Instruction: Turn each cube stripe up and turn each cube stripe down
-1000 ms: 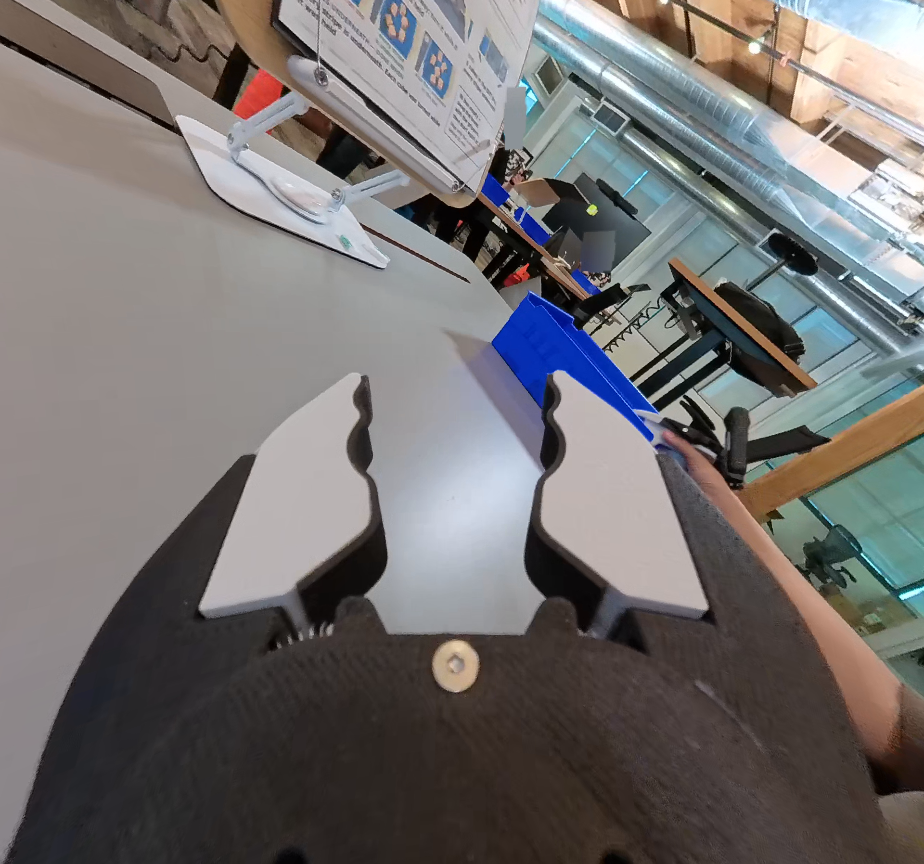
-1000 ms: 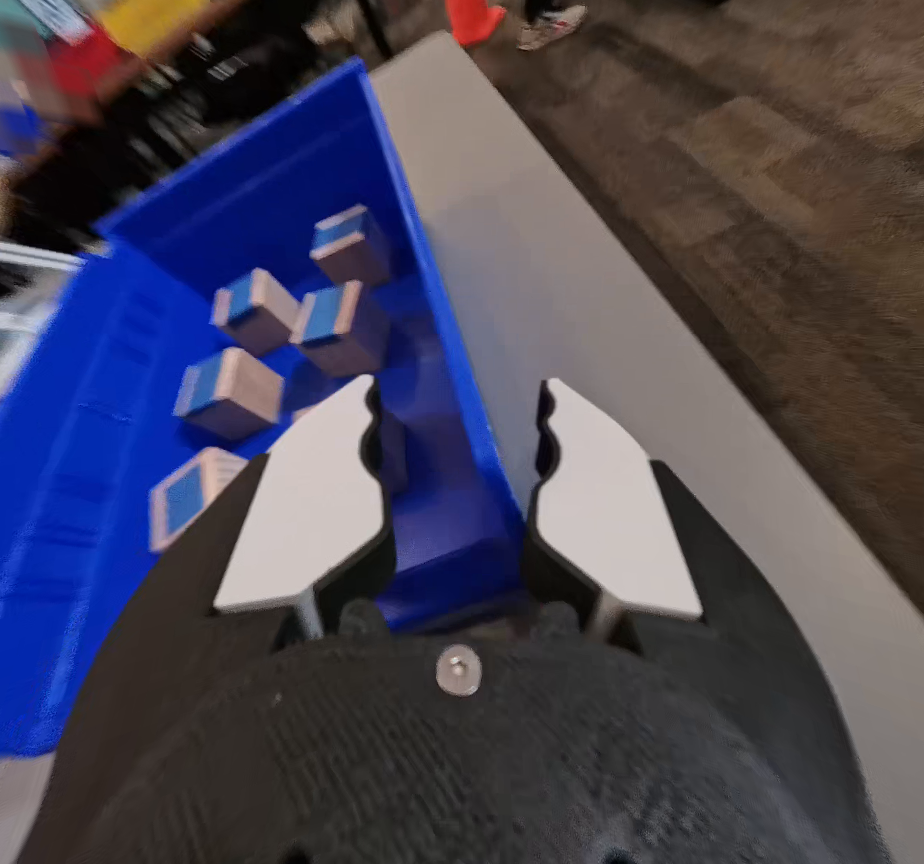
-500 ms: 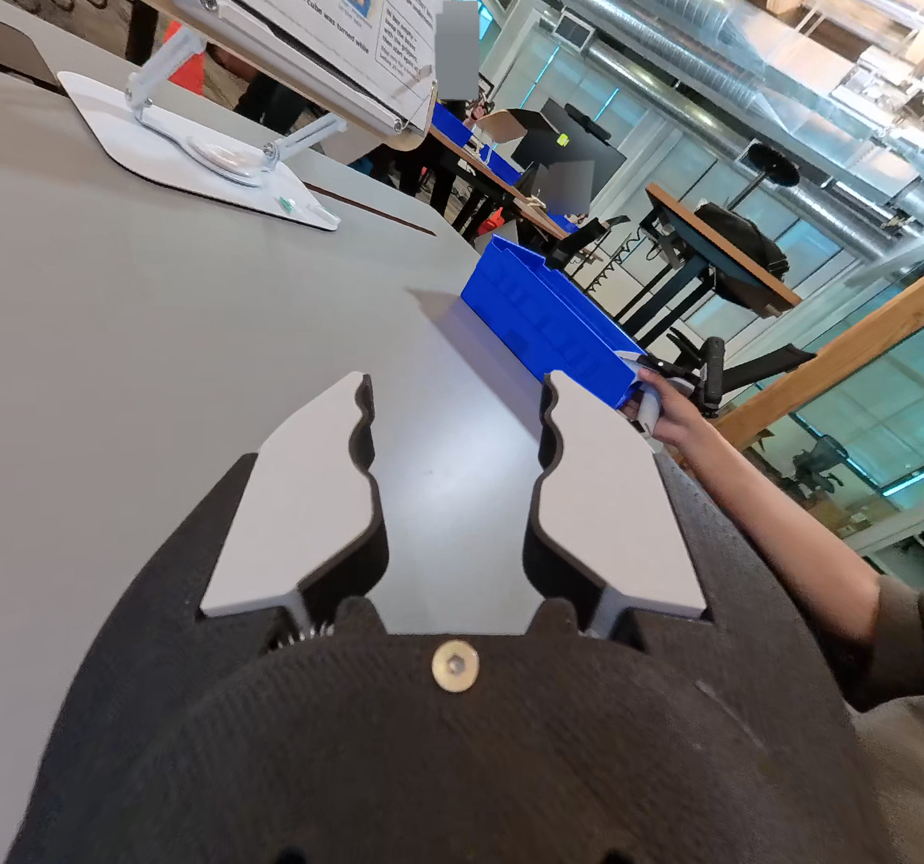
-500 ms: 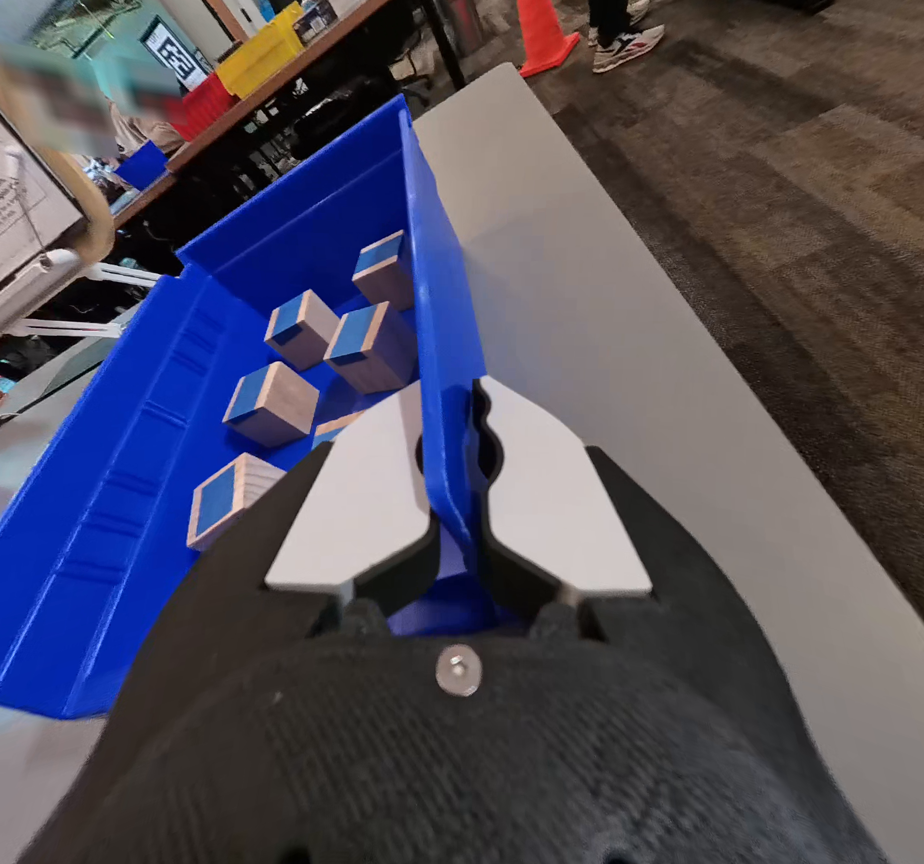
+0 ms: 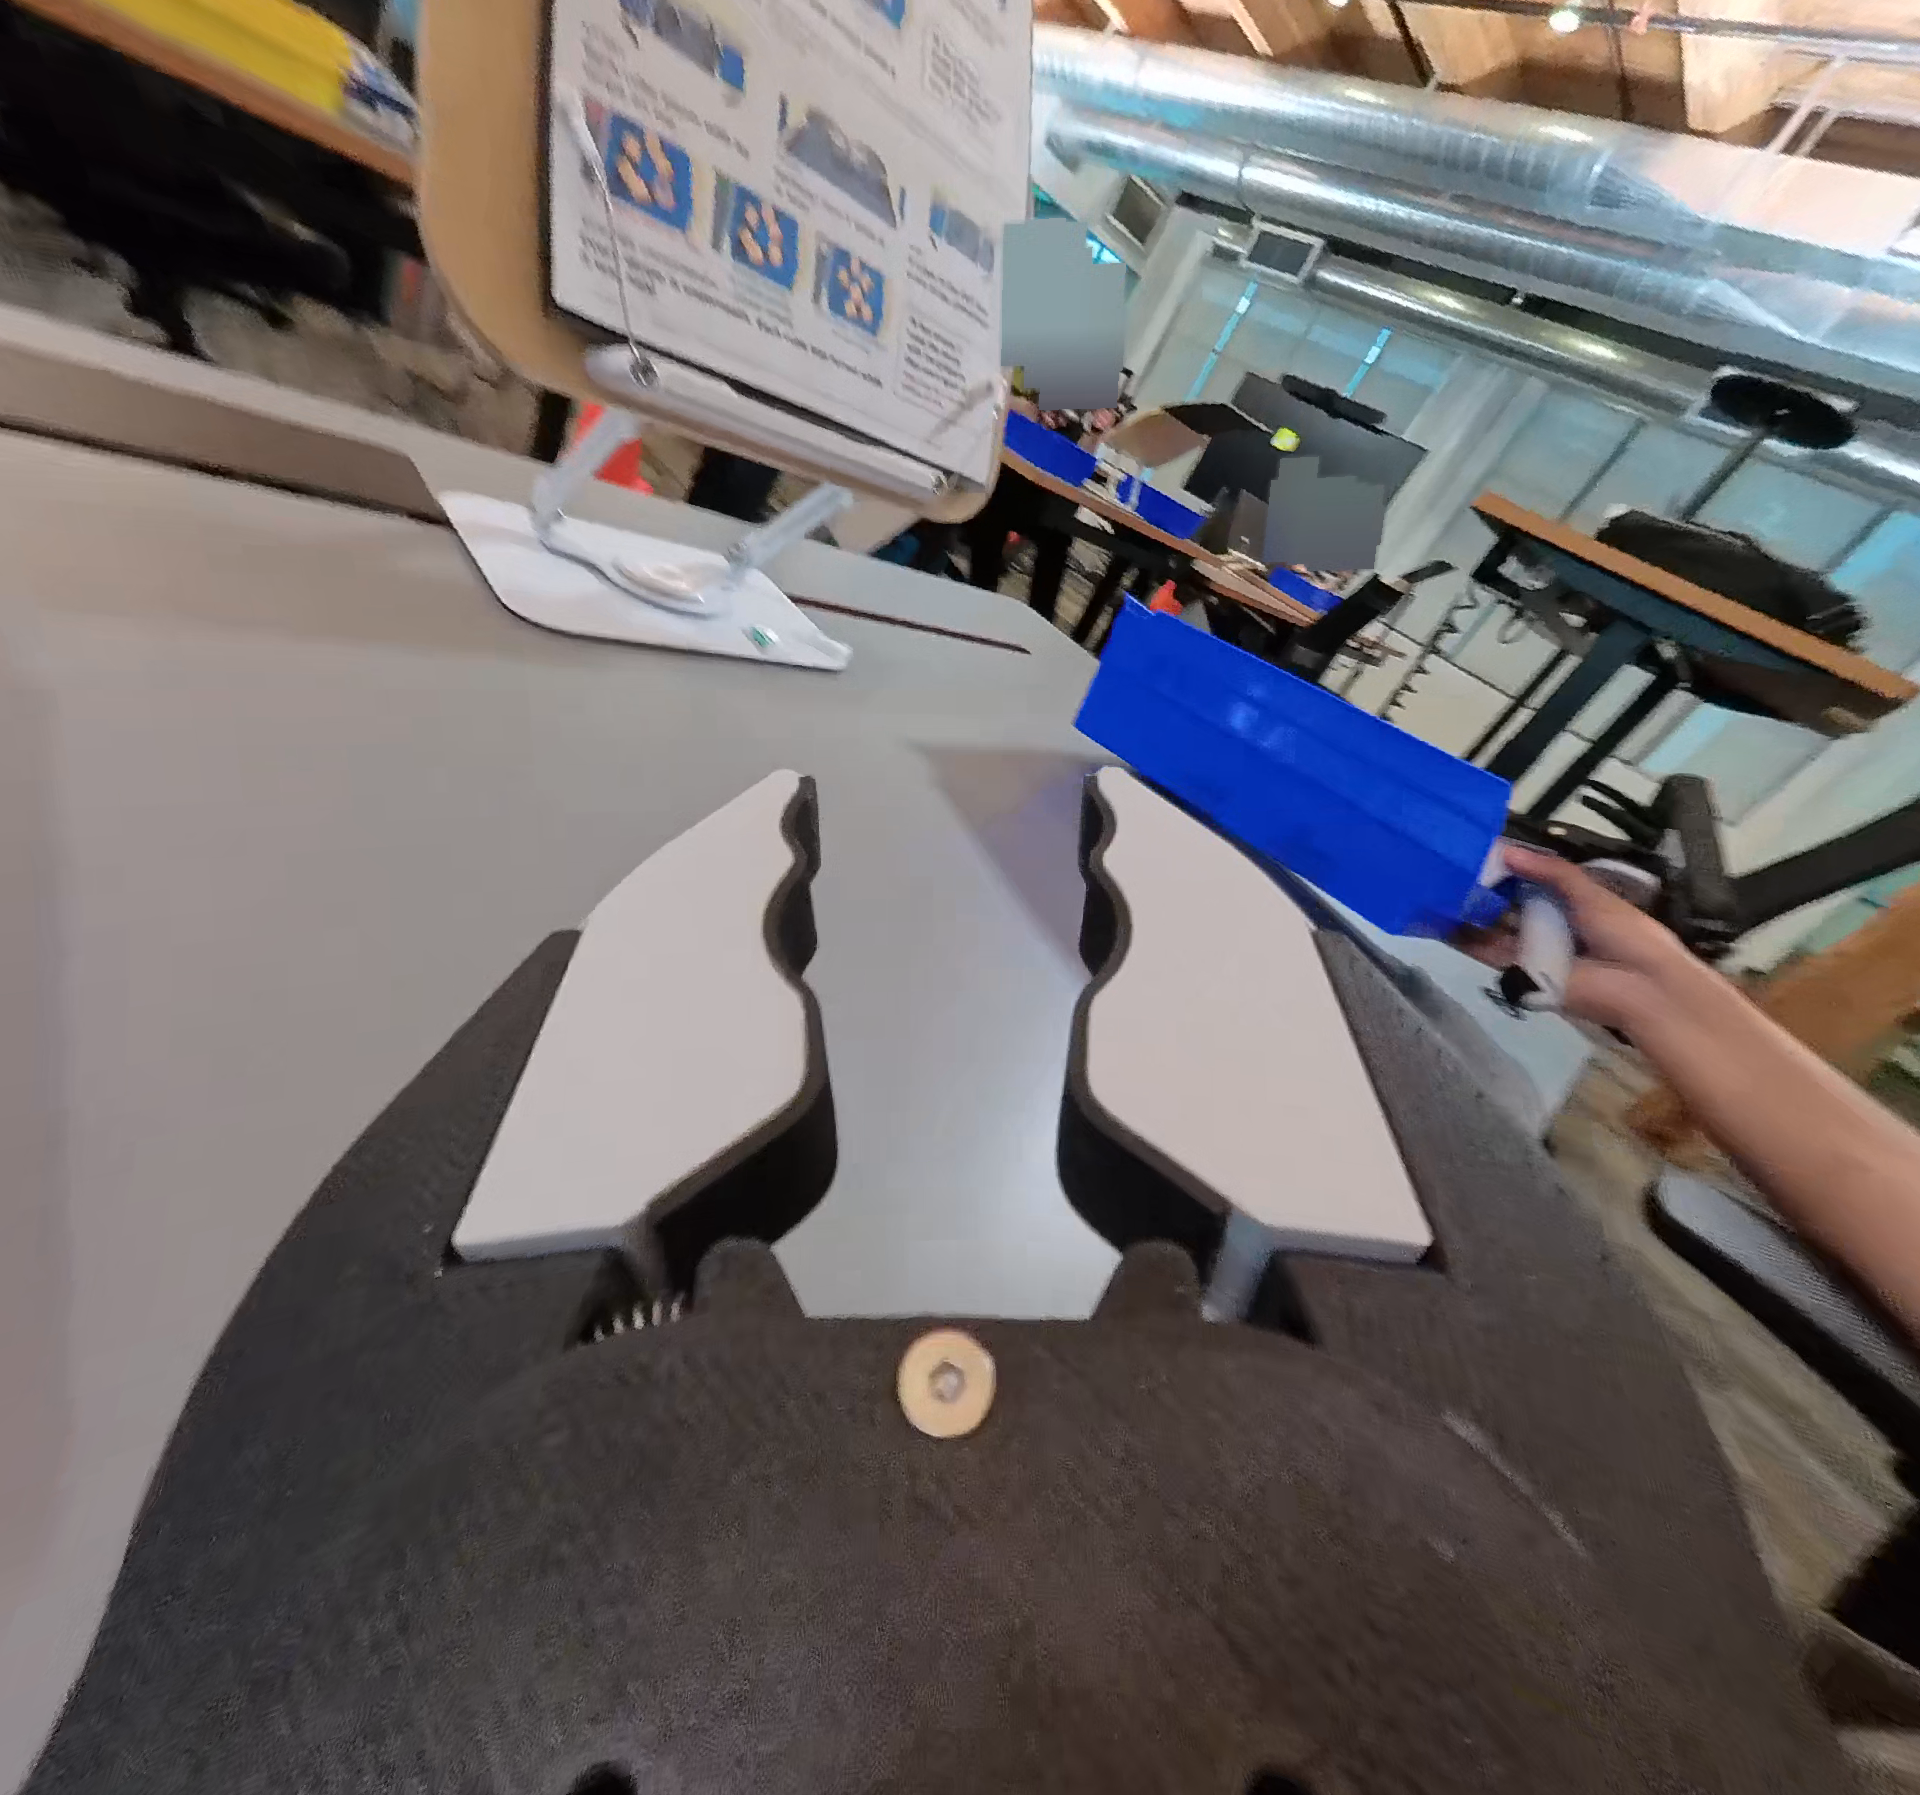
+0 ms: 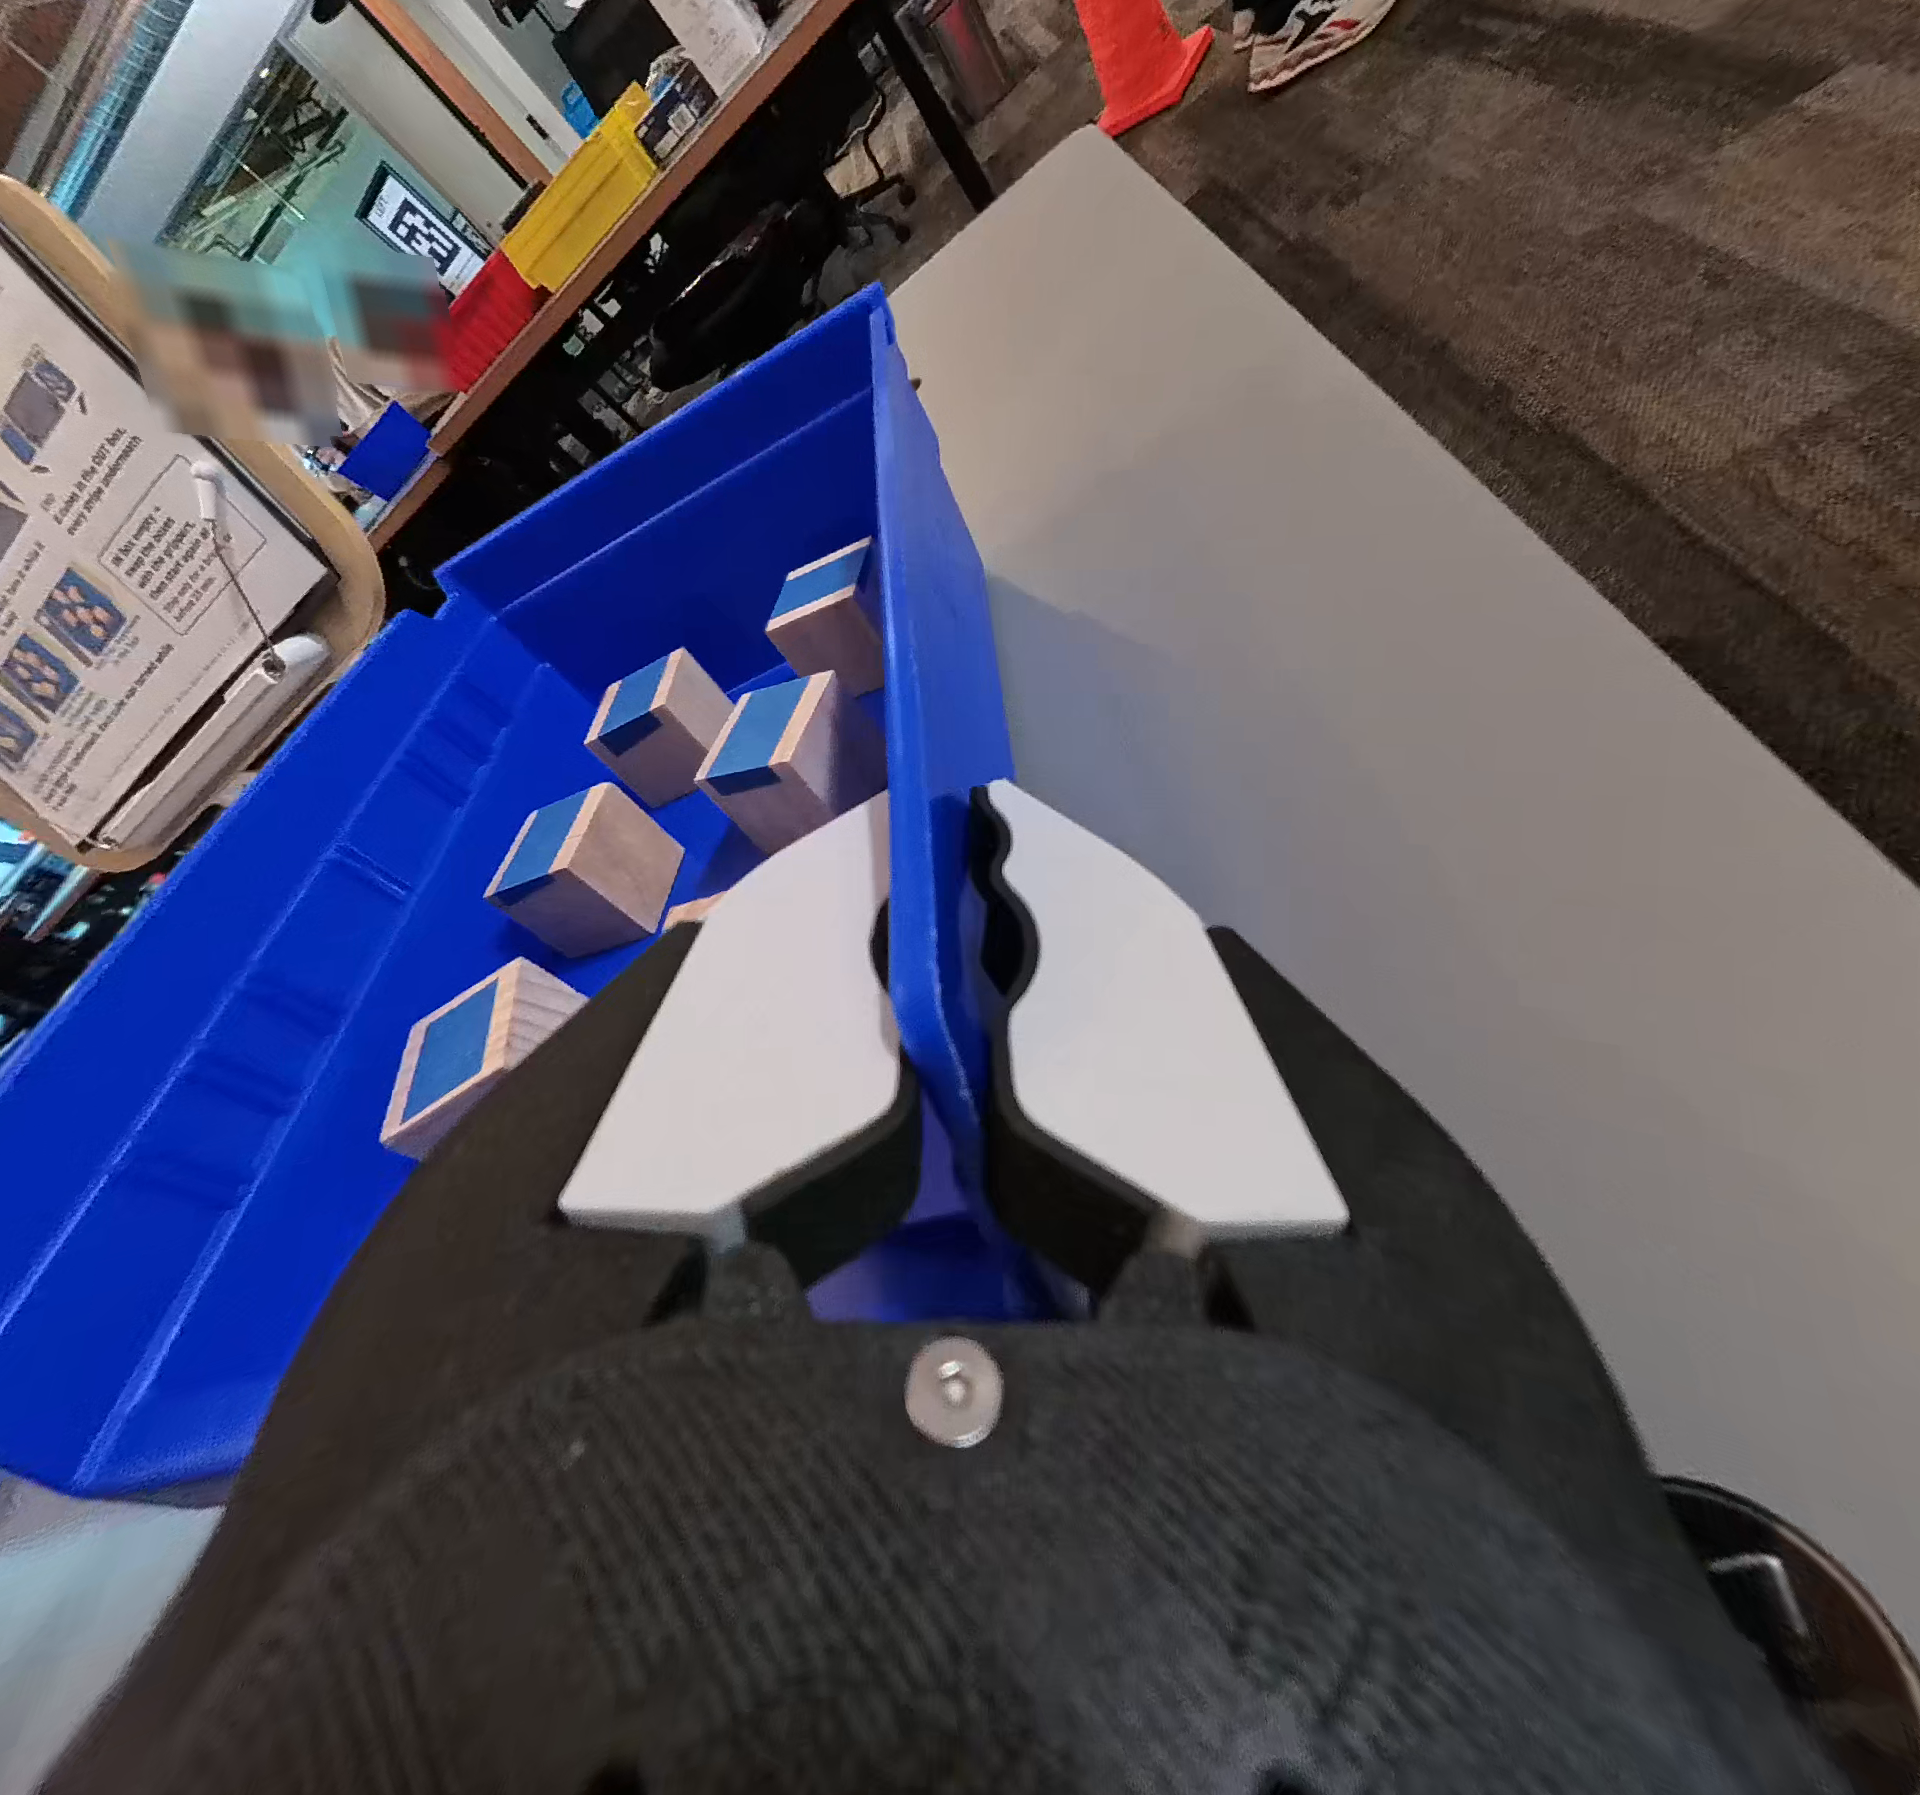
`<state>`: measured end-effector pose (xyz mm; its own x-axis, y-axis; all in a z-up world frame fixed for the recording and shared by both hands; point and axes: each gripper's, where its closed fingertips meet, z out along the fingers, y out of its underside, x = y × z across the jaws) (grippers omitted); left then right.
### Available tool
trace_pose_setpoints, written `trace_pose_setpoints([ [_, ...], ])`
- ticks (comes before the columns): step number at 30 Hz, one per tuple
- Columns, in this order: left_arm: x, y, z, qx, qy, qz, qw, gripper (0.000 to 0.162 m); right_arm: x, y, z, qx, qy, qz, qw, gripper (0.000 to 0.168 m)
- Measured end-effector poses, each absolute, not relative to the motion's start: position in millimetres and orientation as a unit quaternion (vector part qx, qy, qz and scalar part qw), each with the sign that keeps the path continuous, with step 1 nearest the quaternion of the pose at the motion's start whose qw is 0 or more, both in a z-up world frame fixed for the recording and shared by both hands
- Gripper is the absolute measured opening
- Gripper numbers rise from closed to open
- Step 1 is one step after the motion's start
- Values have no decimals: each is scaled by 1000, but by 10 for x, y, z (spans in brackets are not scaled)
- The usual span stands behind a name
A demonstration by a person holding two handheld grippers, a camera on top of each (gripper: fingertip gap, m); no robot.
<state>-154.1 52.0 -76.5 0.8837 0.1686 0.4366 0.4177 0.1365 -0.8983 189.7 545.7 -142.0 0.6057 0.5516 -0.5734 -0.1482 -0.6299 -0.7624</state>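
Cubes [image 6: 587, 878] of pale wood with blue faces up show only in the right wrist view, lying inside the blue bin [image 6: 260, 1018]. The right gripper [image 6: 940, 904] pinches the bin's side wall. The left gripper [image 5: 945, 846] hangs spread and empty above the grey table [image 5: 260, 810], near an instruction sheet stand [image 5: 644, 582]; overhead run silver ducts [image 5: 1455, 176].
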Motion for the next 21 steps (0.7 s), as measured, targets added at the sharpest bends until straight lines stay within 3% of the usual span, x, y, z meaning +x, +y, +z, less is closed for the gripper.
trace_pose_setpoints([
  [14,-2003,64,-481,-606,-246,197,730,79,2038,5510,-1239,-777,-69,440,445,7],
  [21,-2531,-363,-653,-615,-328,325,640,86,2118,5570,-1341,-793,-57,405,452,7],
])
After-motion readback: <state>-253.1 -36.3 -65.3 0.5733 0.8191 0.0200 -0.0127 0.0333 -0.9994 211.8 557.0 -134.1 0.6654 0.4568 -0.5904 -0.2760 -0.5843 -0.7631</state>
